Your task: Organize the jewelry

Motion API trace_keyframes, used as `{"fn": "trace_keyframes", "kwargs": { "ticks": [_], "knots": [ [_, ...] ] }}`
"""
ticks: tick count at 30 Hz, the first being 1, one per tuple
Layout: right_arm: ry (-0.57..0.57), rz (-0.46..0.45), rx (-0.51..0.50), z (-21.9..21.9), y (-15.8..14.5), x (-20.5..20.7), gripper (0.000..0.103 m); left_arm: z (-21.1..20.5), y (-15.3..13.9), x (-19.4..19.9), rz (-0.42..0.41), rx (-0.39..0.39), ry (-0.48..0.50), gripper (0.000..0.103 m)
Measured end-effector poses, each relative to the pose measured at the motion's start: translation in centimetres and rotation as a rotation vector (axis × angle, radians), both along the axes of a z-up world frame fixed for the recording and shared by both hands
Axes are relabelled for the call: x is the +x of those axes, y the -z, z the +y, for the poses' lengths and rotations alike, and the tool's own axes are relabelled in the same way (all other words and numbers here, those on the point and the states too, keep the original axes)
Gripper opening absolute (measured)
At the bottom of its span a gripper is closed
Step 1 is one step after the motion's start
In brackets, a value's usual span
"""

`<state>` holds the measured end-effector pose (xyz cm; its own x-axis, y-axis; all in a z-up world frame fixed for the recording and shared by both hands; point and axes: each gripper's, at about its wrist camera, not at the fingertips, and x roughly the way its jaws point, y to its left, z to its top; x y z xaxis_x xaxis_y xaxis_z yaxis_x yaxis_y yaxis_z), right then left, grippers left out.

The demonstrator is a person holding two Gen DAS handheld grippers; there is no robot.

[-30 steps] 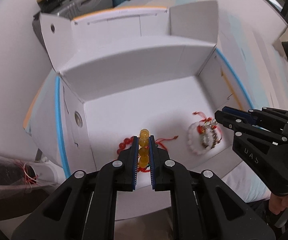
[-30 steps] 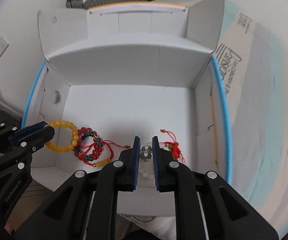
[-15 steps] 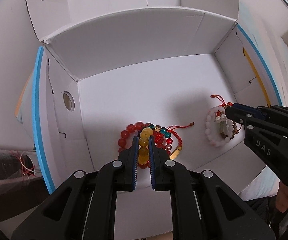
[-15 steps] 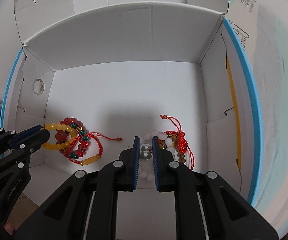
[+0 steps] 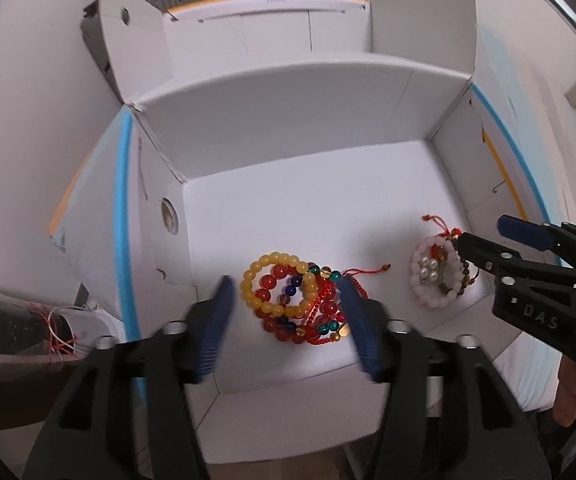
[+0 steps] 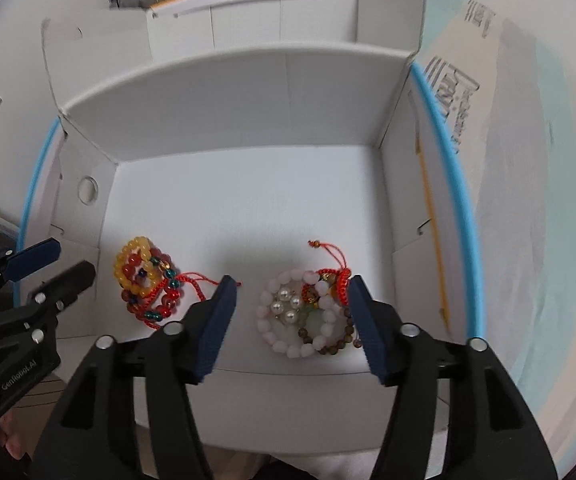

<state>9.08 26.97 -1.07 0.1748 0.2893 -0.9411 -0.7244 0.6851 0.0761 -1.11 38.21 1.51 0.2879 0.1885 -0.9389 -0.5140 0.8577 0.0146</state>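
Two piles: I see bracelets lying in two heaps on the floor of an open white cardboard box (image 6: pixel 248 112), both near its front wall.
Left pile: a yellow bead bracelet (image 5: pixel 278 284) lies flat over red, blue and green beads and red cord bracelets (image 5: pixel 324 308); a red cord tail runs out toward the right.
Right pile: a white bead bracelet (image 6: pixel 288 312) lies flat, ringing a cluster of pearls (image 6: pixel 286 304), with brown beads and a red cord knot at its right; its cord tail points toward the back wall.
Left gripper (image 5: pixel 284 320): my fingers are spreading apart, one either side of the left pile, above it and pressing on nothing.
Right gripper (image 6: pixel 290 320): likewise spreading, straddling the right pile without pinching it.
Writing: "GenRobot.AI" on the left gripper's body seen from the right wrist; "DAS" on the right gripper's body seen from the left wrist; print on the box's right flap is too blurred to read.
Room: the back half of the box floor is bare; flaps stand up behind and at the sides.
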Motion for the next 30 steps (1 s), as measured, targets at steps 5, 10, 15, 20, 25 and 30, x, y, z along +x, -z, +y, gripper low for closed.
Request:
{"fn": "trace_keyframes", "kwargs": {
  "ticks": [5,10,15,20,25,30],
  "knots": [
    [0.005,-0.038,0.044,-1.5,-2.3,-0.5,0.073,-0.7,-1.8,-1.2,-0.055,0.033,-0.027,0.084],
    [-0.002,-0.087,0.082,-3.4,-4.9,-1.5,0.083,-1.5,-3.1,-2.3,-0.088,0.059,-0.04,0.097],
    [0.003,-0.139,0.128,-5.6,-6.8,-3.1,0.091,-2.7,-4.6,-4.2,-0.147,0.061,-0.064,0.097],
    [0.018,-0.172,0.171,-7.9,-7.9,-5.0,0.094,-4.8,-5.9,-6.2,-0.194,0.091,-0.066,0.097],
    [0.033,-0.209,0.193,-9.7,-7.9,-6.9,0.095,-6.3,-6.6,-8.1,-0.233,0.101,-0.081,0.097],
    [0.043,-0.237,0.207,-11.2,-7.9,-8.5,0.095,-7.6,-6.7,-9.7,-0.248,0.137,-0.093,0.097]
  ]
}}
